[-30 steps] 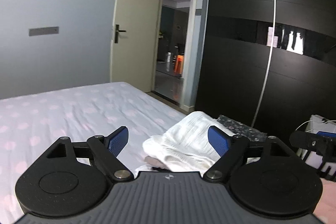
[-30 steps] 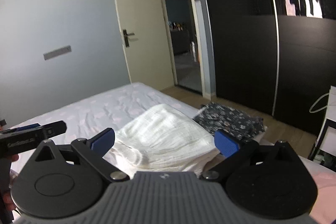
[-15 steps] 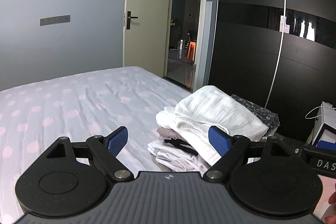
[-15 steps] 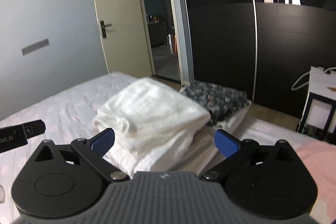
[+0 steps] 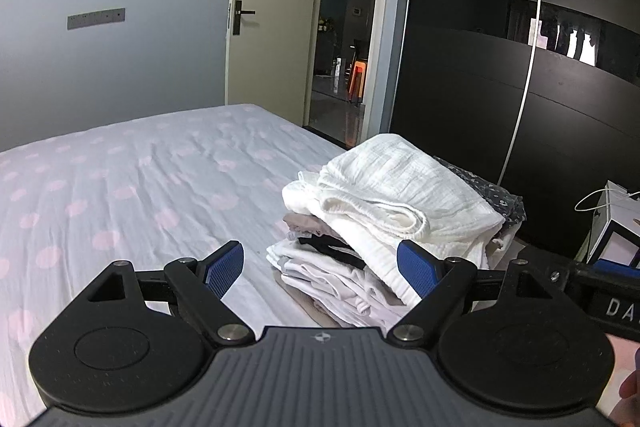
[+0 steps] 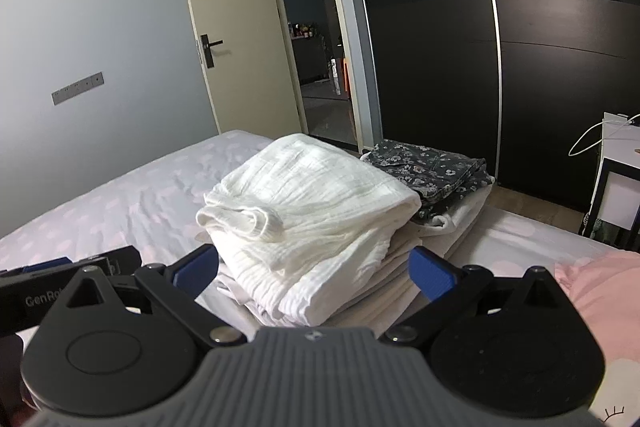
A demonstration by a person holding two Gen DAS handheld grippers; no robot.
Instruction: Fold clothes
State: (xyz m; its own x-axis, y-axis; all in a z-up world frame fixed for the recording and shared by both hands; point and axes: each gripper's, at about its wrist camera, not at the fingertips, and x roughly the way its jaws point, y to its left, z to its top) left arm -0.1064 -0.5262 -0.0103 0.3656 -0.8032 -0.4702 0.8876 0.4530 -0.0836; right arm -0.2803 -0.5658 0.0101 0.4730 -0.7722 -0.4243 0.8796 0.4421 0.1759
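A folded white garment (image 5: pixel 404 195) (image 6: pixel 316 195) lies on top of a stack of folded clothes (image 5: pixel 340 267) at the bed's right side. Behind it lies a folded dark floral garment (image 6: pixel 432 167) (image 5: pixel 492 195). My left gripper (image 5: pixel 320 265) is open and empty, just in front of the stack's left end. My right gripper (image 6: pixel 314 269) is open and empty, its blue pads (image 6: pixel 430 273) either side of the stack's near edge, not touching the cloth. A pink garment (image 6: pixel 600 287) lies at the right.
The bed (image 5: pixel 120 187) with its pink-dotted sheet stretches to the left. A black sliding wardrobe (image 5: pixel 500 67) stands behind the stack. An open door (image 5: pixel 272 27) leads to a hall. A white paper bag (image 5: pixel 616 227) stands at the right.
Both grippers have drawn back and risen from the stack, so the whole pile shows now. Both stay open and empty.
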